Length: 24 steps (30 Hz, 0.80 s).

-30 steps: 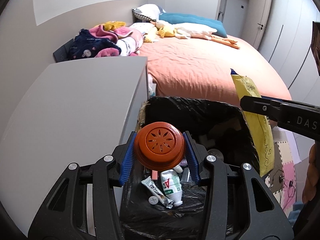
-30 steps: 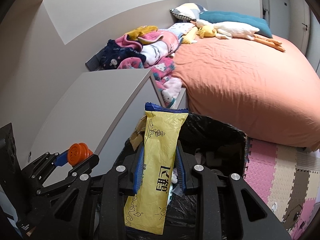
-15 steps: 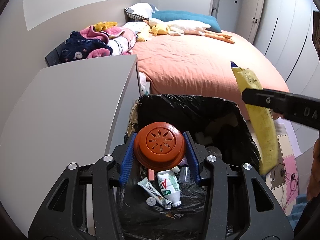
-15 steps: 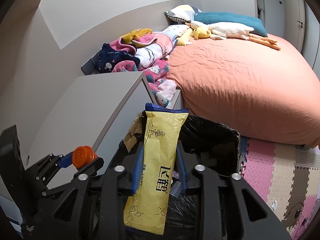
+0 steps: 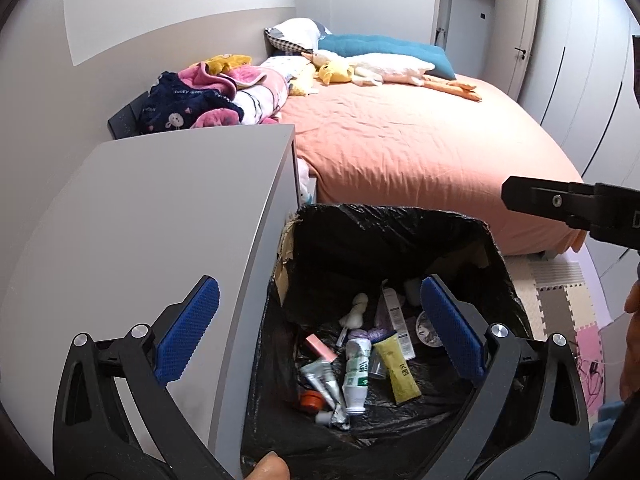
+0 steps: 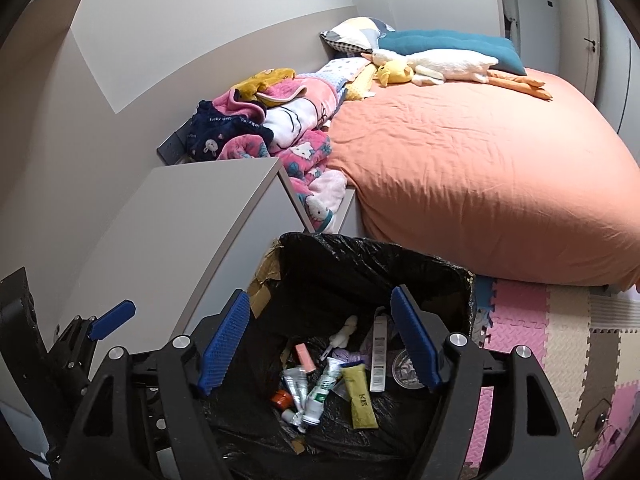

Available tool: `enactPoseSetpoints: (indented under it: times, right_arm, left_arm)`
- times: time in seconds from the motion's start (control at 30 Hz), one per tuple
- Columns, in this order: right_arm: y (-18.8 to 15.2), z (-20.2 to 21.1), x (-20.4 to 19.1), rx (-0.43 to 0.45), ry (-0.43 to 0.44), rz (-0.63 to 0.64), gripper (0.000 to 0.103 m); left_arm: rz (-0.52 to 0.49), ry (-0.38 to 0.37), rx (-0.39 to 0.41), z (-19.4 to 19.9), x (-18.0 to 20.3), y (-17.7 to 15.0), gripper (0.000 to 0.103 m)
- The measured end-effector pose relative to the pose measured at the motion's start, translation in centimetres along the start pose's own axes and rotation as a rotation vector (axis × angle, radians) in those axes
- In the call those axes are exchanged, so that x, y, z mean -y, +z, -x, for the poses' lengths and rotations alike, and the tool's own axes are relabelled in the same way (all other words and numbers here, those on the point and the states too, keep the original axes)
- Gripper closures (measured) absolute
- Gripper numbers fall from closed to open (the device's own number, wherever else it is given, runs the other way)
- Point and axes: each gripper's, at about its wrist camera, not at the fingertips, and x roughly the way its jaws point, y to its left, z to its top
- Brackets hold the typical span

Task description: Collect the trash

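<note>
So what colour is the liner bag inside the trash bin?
Black, glossy plastic liner bag; clearest in the left wrist view.

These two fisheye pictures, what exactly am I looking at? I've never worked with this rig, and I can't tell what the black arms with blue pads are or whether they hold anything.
There is no robot here: a person holds a two-finger gripper in each hand, and a camera on each looks forward along its fingers. One picture is from the left gripper, the other from the right gripper. The blue pads are the fingertips. Both grippers stand wide open with nothing between them, above a bin lined with a black bag. In the bin lie a yellow snack packet, an orange cap, squeezed tubes and other small rubbish. Left of the bin is a grey cabinet; behind it is a bed with an orange cover, a heap of blankets and a plush goose.
</note>
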Motion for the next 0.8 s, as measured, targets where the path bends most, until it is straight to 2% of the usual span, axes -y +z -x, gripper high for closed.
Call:
enactPoseSetpoints:
  times: [0.23, 0.8]
  right_arm:
    - [-0.1, -0.1, -0.3, -0.005, -0.002, 0.008, 0.029]
    - [-0.3, -0.4, -0.9, -0.017, -0.004, 0.02, 0.029]
  left_arm:
    - [0.032, -0.025, 0.01, 0.2, -0.6, -0.1, 0.006]
    - [0.043, -0.027, 0.013, 0.5, -1.0, -0.3, 0.006]
